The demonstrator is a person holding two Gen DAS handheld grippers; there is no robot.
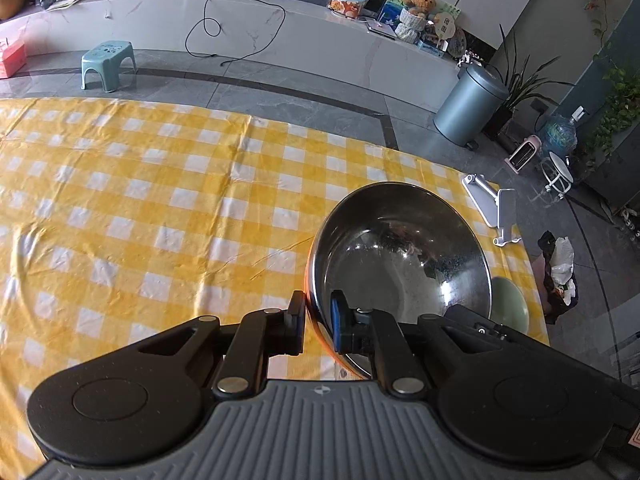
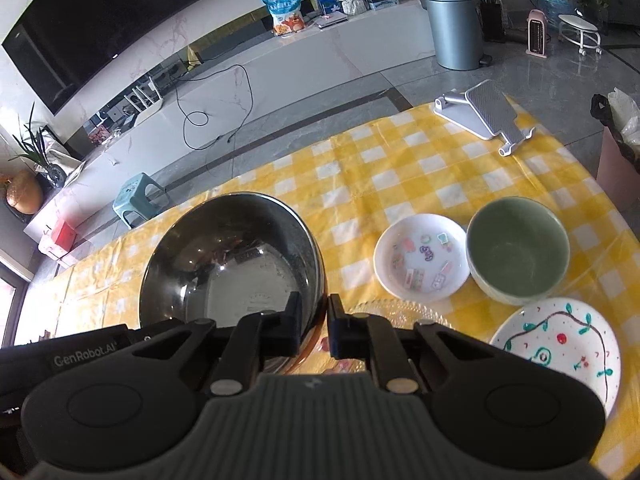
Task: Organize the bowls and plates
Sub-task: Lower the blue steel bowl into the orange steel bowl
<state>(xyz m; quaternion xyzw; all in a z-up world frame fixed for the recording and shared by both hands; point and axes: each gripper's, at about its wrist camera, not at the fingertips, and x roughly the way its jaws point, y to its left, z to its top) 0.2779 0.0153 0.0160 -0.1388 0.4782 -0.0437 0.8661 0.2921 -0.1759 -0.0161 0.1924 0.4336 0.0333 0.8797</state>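
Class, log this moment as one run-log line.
left gripper: shut on steel bowl rim | right gripper: shut on opposite rim | green bowl, plates: on table

Likely a home living room: television (image 2: pixel 100 20), teddy bear (image 1: pixel 420 2).

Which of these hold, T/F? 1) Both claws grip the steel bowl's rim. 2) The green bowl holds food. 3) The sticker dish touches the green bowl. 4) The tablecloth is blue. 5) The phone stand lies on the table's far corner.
1) Left claw and right claw each pinch the steel bowl rim: true.
2) False: the green bowl is empty.
3) The sticker dish meets it: true.
4) False: the tablecloth is yellow-and-white check.
5) Phone stand: true.
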